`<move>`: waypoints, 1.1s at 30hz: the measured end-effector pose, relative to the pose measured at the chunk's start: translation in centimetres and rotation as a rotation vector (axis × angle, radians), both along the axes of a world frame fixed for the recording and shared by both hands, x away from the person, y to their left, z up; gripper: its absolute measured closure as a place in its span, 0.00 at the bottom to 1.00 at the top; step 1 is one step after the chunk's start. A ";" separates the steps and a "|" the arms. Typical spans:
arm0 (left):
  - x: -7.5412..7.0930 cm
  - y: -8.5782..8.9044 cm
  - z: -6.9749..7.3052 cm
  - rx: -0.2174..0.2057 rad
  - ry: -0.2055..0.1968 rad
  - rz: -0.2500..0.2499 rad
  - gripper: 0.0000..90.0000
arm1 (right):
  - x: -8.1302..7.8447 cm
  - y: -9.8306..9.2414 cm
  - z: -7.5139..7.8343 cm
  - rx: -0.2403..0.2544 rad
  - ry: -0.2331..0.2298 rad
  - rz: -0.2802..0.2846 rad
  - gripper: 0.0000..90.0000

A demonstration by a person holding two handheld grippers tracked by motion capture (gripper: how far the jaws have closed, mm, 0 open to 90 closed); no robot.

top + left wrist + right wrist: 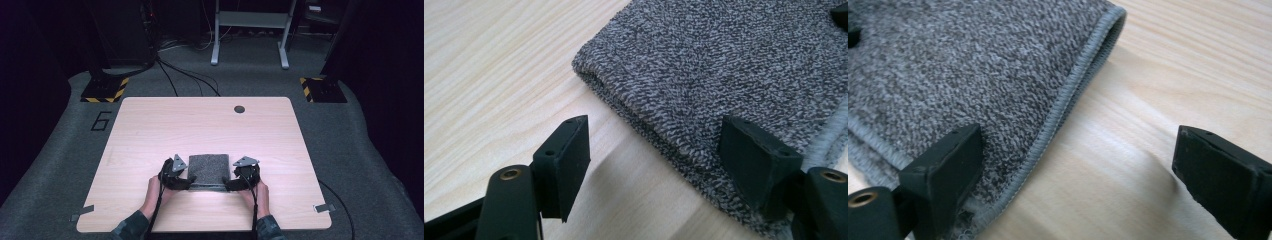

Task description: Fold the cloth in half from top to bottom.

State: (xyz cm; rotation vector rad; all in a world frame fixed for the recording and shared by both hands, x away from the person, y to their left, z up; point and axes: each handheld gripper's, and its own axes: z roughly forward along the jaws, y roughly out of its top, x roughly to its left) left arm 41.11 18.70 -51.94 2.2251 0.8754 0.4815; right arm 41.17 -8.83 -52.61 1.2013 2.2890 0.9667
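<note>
Towel [208,170], grey, folded, near middle of bench [150,130]. Left hand-held gripper [186,181] and right hand-held gripper [231,184] spread wide, straddling its near corners.

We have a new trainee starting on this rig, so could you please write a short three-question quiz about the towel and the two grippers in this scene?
1. True or false: the grey towel lies folded on the wooden table.
2. How do the jaws of the left gripper stand? A) shut on the towel B) open, one over bare table and one over the towel's edge C) open, far from the towel
3. Fill in: along the towel's side by the right gripper runs a stitched ____.

Key: 1 true; 2 B; 3 hem.
</note>
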 end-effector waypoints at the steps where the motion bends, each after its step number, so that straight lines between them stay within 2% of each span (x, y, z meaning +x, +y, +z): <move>1: 0.1 -0.1 -0.1 -0.011 -0.005 0.004 0.30 | 0.0 0.0 0.0 0.007 0.009 -0.017 0.07; 2: 0.2 -0.1 -0.1 -0.006 0.006 0.002 0.30 | 0.1 -0.1 0.0 0.001 0.004 -0.011 0.07; 6: 0.6 -0.2 -0.2 -0.039 0.020 0.006 0.30 | 0.2 -0.5 0.0 -0.002 0.002 -0.005 0.07; 7: 0.7 -0.2 -0.1 -0.024 0.029 -0.003 0.30 | 0.2 -0.5 0.0 0.001 0.005 -0.005 0.07; 9: 0.6 -0.5 -0.1 -0.029 0.022 0.009 0.30 | 0.2 -0.7 0.0 0.000 0.004 -0.014 0.07; 10: 0.7 -0.6 -0.1 -0.029 0.031 -0.002 0.30 | 0.2 -0.8 0.0 0.000 0.004 -0.010 0.07; 15: 0.4 -1.0 -0.2 -0.039 0.038 0.010 0.28 | 0.1 -1.5 0.0 0.000 0.005 -0.009 0.07; 19: 0.2 -1.1 -0.2 -0.040 0.029 0.003 0.27 | 0.1 -1.6 0.0 0.004 0.004 -0.016 0.07; 21: 0.2 -1.0 -0.1 -0.030 0.035 0.005 0.19 | 0.1 -1.6 0.1 0.000 0.003 -0.011 0.08; 22: 0.2 -0.9 -0.1 -0.034 0.027 0.010 0.19 | 0.1 -1.6 0.1 0.000 0.003 -0.011 0.08; 25: 0.2 -0.7 0.3 -0.059 0.034 0.020 0.16 | -0.2 -1.5 0.3 0.016 0.005 -0.011 0.07; 27: 0.2 -0.3 0.7 -0.060 0.032 0.020 0.13 | -0.3 -1.8 0.5 0.023 0.007 0.001 0.06; 29: 0.0 0.3 1.1 -0.090 0.027 0.040 0.12 | -0.6 -1.9 0.9 0.044 -0.001 0.004 0.06; 33: -0.4 2.0 2.0 -0.107 0.018 0.062 0.09 | -1.5 -2.6 2.0 0.078 -0.021 0.001 0.06</move>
